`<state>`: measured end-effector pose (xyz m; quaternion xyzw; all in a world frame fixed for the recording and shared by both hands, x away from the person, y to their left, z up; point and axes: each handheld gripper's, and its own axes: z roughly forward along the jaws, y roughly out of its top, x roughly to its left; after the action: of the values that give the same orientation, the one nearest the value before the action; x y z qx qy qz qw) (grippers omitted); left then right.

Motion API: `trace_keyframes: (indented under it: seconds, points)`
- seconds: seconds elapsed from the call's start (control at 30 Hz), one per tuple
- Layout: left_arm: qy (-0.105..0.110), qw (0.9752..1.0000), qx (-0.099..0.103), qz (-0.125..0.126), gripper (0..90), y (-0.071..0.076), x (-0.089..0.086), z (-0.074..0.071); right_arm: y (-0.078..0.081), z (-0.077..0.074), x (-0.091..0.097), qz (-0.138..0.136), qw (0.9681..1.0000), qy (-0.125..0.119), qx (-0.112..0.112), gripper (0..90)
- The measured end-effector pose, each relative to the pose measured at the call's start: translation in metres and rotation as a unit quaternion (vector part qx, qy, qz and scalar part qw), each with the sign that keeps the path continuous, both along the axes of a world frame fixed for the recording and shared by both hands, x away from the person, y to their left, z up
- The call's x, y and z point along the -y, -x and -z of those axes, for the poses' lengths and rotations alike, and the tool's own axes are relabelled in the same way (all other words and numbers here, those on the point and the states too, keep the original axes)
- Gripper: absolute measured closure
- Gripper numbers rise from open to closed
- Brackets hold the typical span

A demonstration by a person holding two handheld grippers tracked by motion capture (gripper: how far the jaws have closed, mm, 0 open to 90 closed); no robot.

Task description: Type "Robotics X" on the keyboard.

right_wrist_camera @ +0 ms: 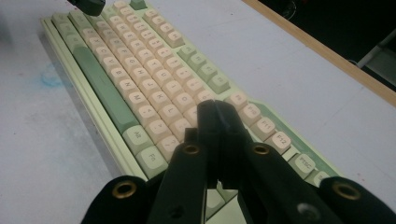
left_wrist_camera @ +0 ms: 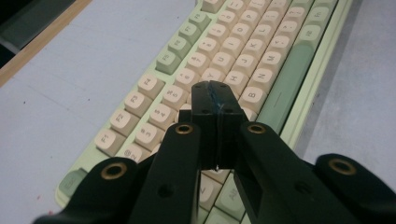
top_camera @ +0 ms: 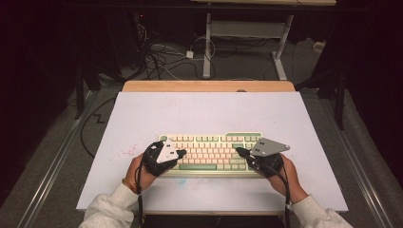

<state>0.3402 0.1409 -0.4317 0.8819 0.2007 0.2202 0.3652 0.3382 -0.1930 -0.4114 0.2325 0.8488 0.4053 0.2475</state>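
Looking down from the high view, I see the keyboard [top_camera: 211, 154] lying near the front middle of the table [top_camera: 142, 114]; my left gripper [top_camera: 183, 153] sits over its left end and my right gripper [top_camera: 239, 152] over its right, each angled inward, I judge so the tips can press keys.

Along the left gripper [left_wrist_camera: 214, 100] in its own view, the jaws are pressed together with nothing between them; the tip hangs above the letter rows near the H and B keys; a closed tip makes one narrow point for poking.

Along the right gripper [right_wrist_camera: 215, 119], the jaws likewise meet, empty, above the keys at the right end; the spacebar [right_wrist_camera: 100, 88] runs off to the left.
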Motion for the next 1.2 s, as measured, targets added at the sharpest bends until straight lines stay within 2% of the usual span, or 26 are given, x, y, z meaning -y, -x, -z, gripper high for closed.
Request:
trace_keyframes:
  seconds: [0.1, 0.23, 0.4, 0.67, 0.83, 1.2]
  points:
    - [-0.005, 1.0, 0.0, -0.002, 87.6, 0.004, -0.004, 0.001, 0.0, 0.004, -0.005, -0.009, 0.9999, 0.005, -0.004, 90.0]
    - [0.003, 1.0, 0.001, -0.009, 87.6, 0.007, -0.009, 0.001, -0.001, 0.007, -0.014, -0.014, 0.9998, 0.009, -0.008, 90.0]
    - [-0.001, 0.9999, -0.002, -0.01, 87.6, 0.01, -0.016, 0.003, -0.005, 0.014, -0.025, -0.024, 0.9994, 0.02, -0.015, 90.0]
    - [0.012, 0.9998, -0.002, -0.016, 87.6, 0.015, -0.03, 0.004, -0.016, 0.018, -0.04, -0.026, 0.9991, 0.027, -0.019, 90.0]
    - [0.01, 0.9997, -0.003, -0.023, 87.6, 0.018, -0.036, 0.006, -0.025, 0.022, -0.049, -0.023, 0.999, 0.029, -0.026, 90.0]
    - [0.023, 0.9991, -0.009, -0.033, 87.6, 0.024, -0.052, 0.008, -0.038, 0.028, -0.066, -0.023, 0.9981, 0.047, -0.032, 90.0]
